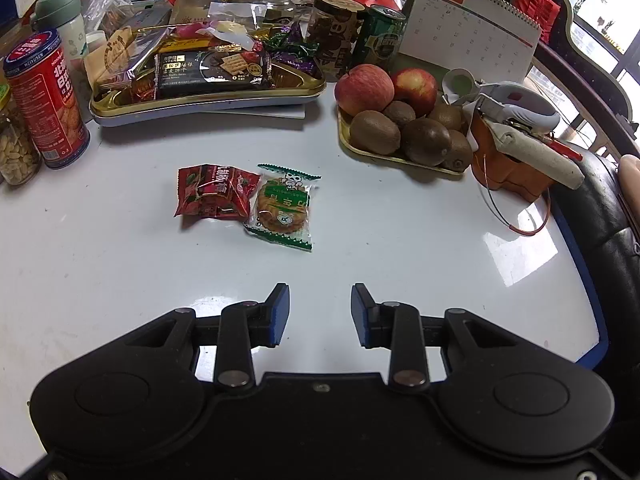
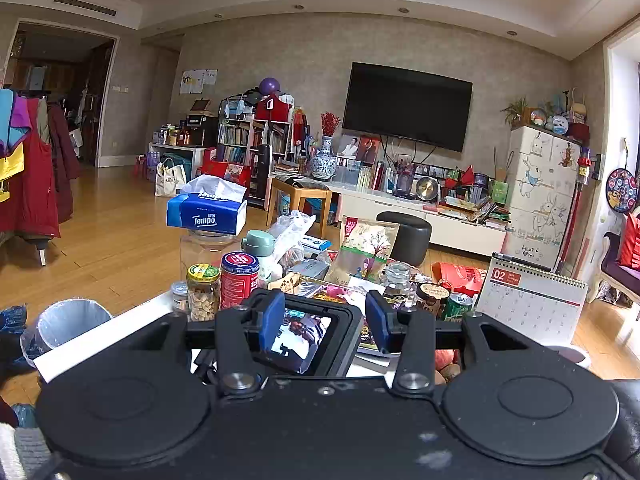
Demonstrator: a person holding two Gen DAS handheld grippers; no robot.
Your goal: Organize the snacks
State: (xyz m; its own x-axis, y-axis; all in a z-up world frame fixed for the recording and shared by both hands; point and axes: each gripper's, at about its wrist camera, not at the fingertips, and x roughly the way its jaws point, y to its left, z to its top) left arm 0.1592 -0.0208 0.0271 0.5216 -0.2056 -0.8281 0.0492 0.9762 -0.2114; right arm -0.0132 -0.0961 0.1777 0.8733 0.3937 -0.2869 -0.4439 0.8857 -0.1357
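On the white table (image 1: 120,264) lie two loose snacks side by side: a red wrapped packet (image 1: 216,192) and a clear, green-trimmed biscuit packet (image 1: 285,207). Behind them a gold tray (image 1: 208,101) holds several wrapped snacks, with a black cracker pack (image 1: 212,72) on top. My left gripper (image 1: 320,314) hovers near the table's front, short of the two packets, open with nothing between its blue pads (image 1: 280,316). My right gripper (image 2: 325,320) points level across the room, open. A black camera body with a lit screen (image 2: 304,338) shows beyond its gap, not gripped.
A tray of apples and kiwis (image 1: 400,128) stands at the right, an orange holder with a white tool (image 1: 516,144) beside it. A red can (image 1: 48,100) and a nut jar (image 1: 16,148) crowd the left edge. A desk calendar (image 1: 472,28) stands behind. A bin (image 2: 64,324) sits on the floor.
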